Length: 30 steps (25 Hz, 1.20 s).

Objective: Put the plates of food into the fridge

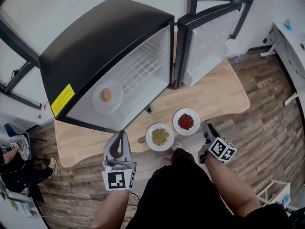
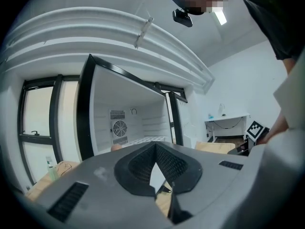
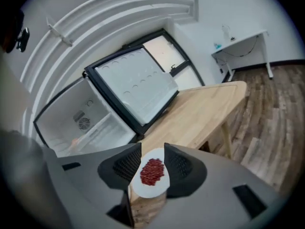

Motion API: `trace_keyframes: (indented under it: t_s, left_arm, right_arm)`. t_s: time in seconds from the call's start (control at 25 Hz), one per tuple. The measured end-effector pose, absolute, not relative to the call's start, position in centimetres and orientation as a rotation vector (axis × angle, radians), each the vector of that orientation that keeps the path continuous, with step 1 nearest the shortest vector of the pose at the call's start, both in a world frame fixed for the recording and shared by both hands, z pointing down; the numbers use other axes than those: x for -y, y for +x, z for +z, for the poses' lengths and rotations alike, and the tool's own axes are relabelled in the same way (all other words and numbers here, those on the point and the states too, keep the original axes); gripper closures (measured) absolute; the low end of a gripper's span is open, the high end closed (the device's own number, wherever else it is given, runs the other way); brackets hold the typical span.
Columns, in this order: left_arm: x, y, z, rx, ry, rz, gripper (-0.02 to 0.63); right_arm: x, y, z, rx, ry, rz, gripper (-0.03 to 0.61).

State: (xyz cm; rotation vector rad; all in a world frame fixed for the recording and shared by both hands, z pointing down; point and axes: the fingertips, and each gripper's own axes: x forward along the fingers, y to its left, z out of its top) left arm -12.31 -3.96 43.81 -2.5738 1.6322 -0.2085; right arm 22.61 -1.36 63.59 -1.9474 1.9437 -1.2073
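A black mini fridge point(image 1: 102, 42) stands open on the wooden table point(image 1: 219, 92), its door point(image 1: 205, 42) swung right. On its shelf lies a white plate point(image 1: 106, 97) with a round brown food. On the table in front are a plate of green-yellow food point(image 1: 160, 136) and a plate of red food point(image 1: 186, 121). My left gripper point(image 1: 122, 133) is just left of the green plate, its tips together and holding nothing point(image 2: 155, 145). My right gripper point(image 1: 206, 126) is open just right of the red plate point(image 3: 152, 173), which shows past its jaws point(image 3: 153, 146).
The table's front edge is close to my body. A white desk point(image 1: 290, 42) stands at the far right on the wood floor. A seated person's legs and shoe point(image 1: 51, 165) are at the left edge. Window frames rise behind the fridge.
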Motion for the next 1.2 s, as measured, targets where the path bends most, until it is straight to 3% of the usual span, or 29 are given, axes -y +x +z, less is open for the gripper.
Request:
trace_keyframes:
  t_s: [0.52, 1.2]
  left_arm:
    - [3.2, -11.8, 45.6, -1.599, -2.567, -0.375, 0.61]
    - [3.8, -10.7, 45.2, -1.58, -2.553, -0.389, 0.609]
  right_arm:
    - [1.6, 21.7, 73.0, -1.67, -1.814, -1.484, 0.424]
    - [2.4, 21.1, 71.8, -1.612, -1.606, -1.496, 0.546]
